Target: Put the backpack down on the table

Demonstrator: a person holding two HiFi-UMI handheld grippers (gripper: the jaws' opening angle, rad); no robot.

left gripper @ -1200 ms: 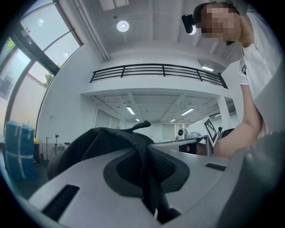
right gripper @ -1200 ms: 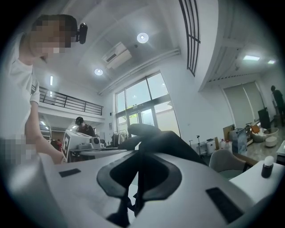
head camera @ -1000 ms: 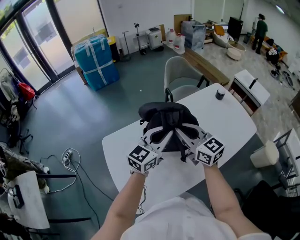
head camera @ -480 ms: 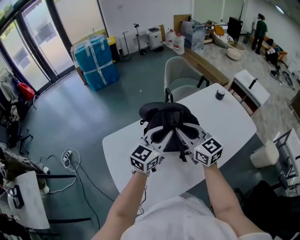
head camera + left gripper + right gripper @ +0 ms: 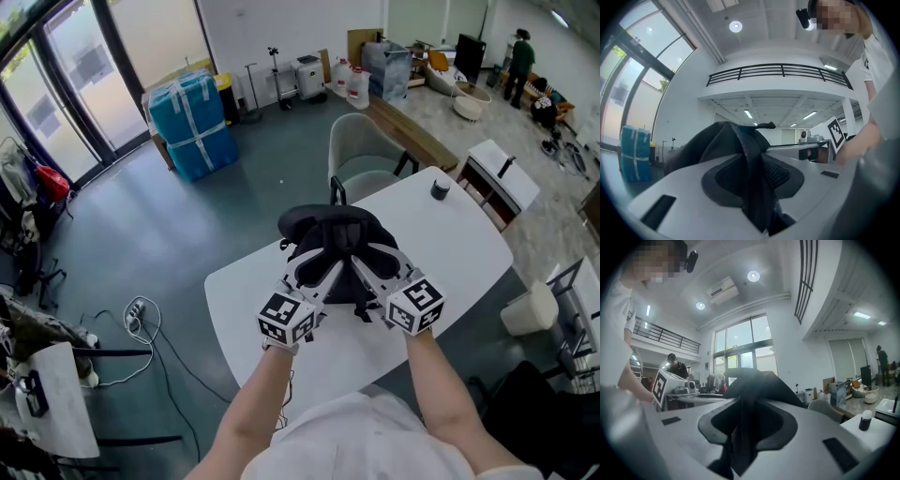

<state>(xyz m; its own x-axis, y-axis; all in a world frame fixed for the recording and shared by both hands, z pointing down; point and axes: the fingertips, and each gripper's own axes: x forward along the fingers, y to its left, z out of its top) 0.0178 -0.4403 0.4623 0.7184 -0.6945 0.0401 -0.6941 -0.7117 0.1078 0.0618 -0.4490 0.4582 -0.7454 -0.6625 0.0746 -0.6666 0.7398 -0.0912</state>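
Roughly in the middle of the white table sits the black backpack, its rounded top toward the far edge and its straps toward the person. On its near left side the left gripper is clamped on a shoulder strap, the pads pressed against the webbing. On the near right the right gripper has just been opening its jaws; the other strap hangs loose between them, with a gap at each side. Both grippers point level at the bag, close beside each other. Farther off, a small dark jar stands near the table's far right corner, a pale chair is drawn up at the far edge, and a blue wrapped bundle stands on the floor far to the left.
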